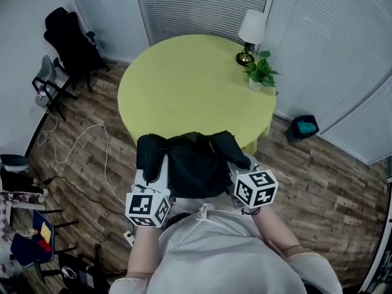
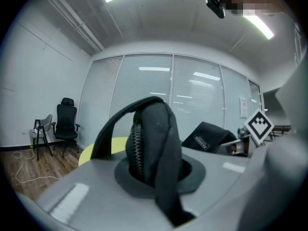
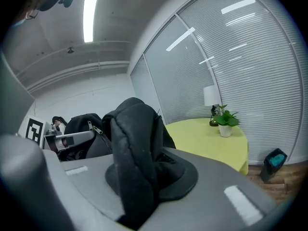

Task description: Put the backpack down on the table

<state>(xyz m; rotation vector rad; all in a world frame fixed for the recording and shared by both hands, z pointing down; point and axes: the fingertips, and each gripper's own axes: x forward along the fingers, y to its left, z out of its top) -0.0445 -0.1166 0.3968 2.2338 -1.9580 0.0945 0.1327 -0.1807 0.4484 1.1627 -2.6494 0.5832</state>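
Note:
A black backpack [image 1: 195,163] hangs in the air between my two grippers, just short of the near edge of the round yellow-green table [image 1: 184,81]. My left gripper [image 1: 158,171] is shut on a fold of the backpack's left side, zip and strap bunched between its jaws [image 2: 151,143]. My right gripper [image 1: 237,169] is shut on the padded fabric of its right side [image 3: 134,148]. In the right gripper view the table [image 3: 207,138] lies ahead to the right.
A white-shaded lamp [image 1: 251,32] and a small potted plant [image 1: 260,71] stand at the table's far right edge. A black office chair [image 1: 70,41] and a folding chair [image 1: 46,81] stand left; a white cable [image 1: 79,149] lies on the wood floor. A dark bin [image 1: 304,127] sits right.

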